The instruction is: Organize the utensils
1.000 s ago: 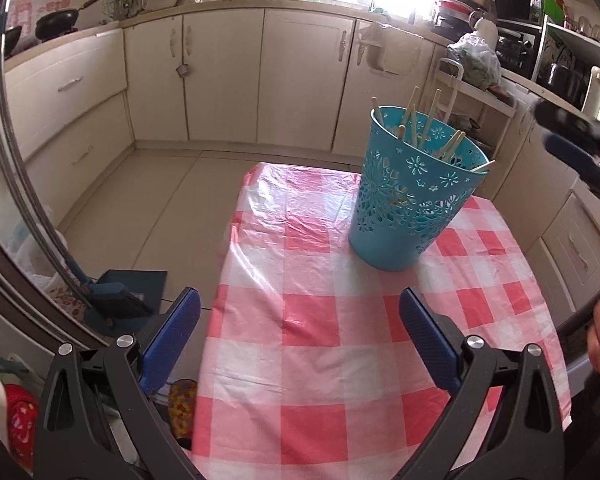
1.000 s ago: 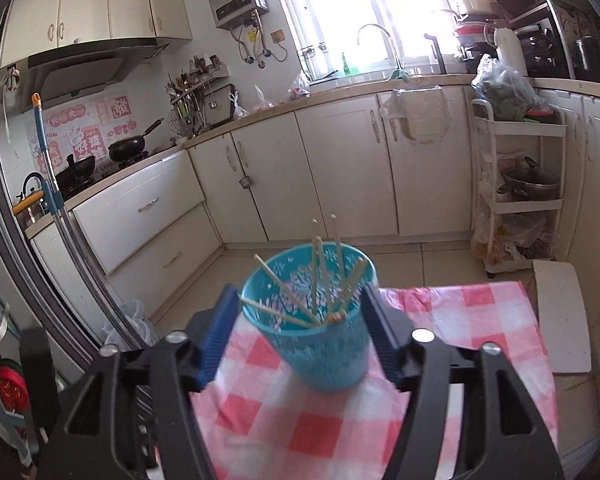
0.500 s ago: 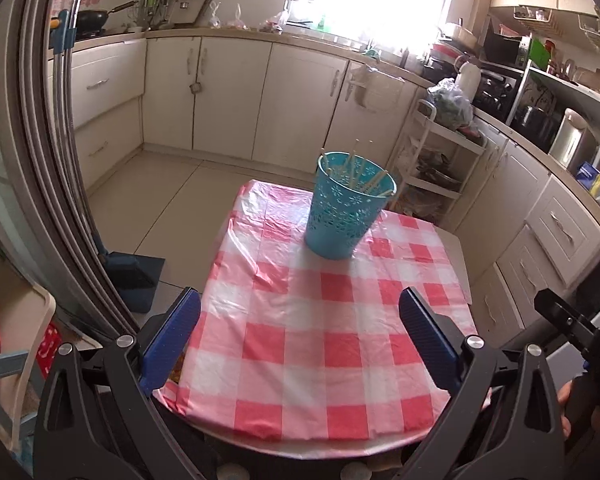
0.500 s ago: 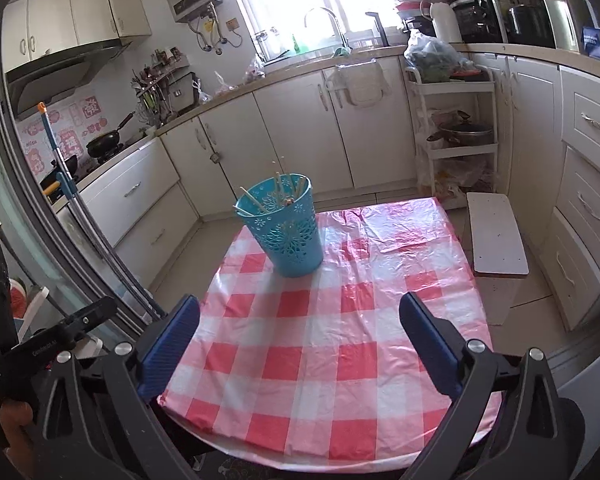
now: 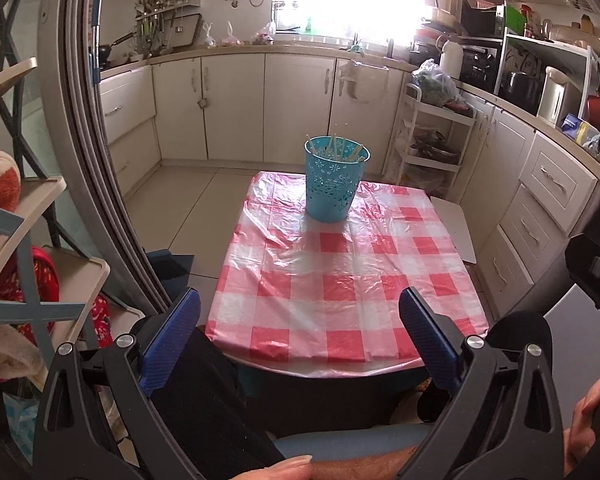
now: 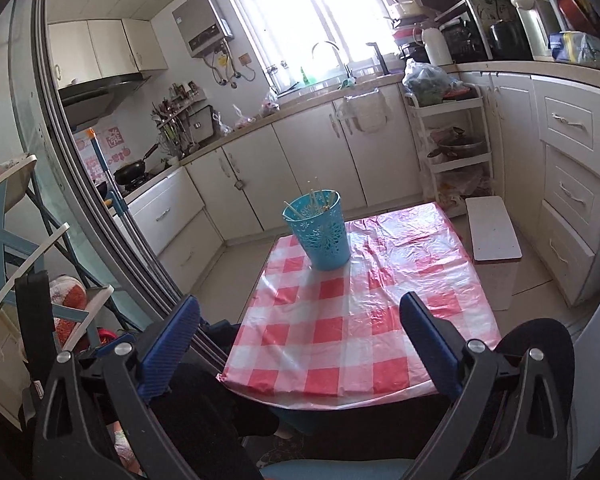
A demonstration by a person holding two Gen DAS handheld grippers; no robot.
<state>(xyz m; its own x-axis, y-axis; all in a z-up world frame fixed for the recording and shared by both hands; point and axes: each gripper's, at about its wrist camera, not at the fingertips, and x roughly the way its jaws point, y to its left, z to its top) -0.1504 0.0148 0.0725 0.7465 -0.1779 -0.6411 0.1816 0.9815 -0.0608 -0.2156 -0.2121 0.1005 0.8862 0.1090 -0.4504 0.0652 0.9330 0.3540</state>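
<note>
— Jaws on both tools are seen spread wide, with nothing between them: the left gripper (image 5: 299, 334) and the right gripper (image 6: 300, 336) are held off the near edge of the desk (image 5: 340, 280), released and empty.

— And where are the utensils found?

— Chopsticks (image 5: 340, 151) are stood, loosely and leaning, in the blue perforated basket (image 5: 332, 184), which is set upright toward the far end of the checked cloth (image 6: 360, 320). No loose utensil is seen on the cloth, so the job may be judged nearly or wholly done.

— What could be spoiled from here?

— Little, while both tools are kept well apart from the basket. If either were brought back carelessly, the tall, light basket could be nudged and tipped, and the sticks would be spilled. The plastic cloth is wrinkled and looks slippery; if its near hem were caught by a jaw or a sleeve, the basket could be dragged along with it.

— Anything uncertain?

— Whether the sticks are sorted inside cannot be told.
</note>
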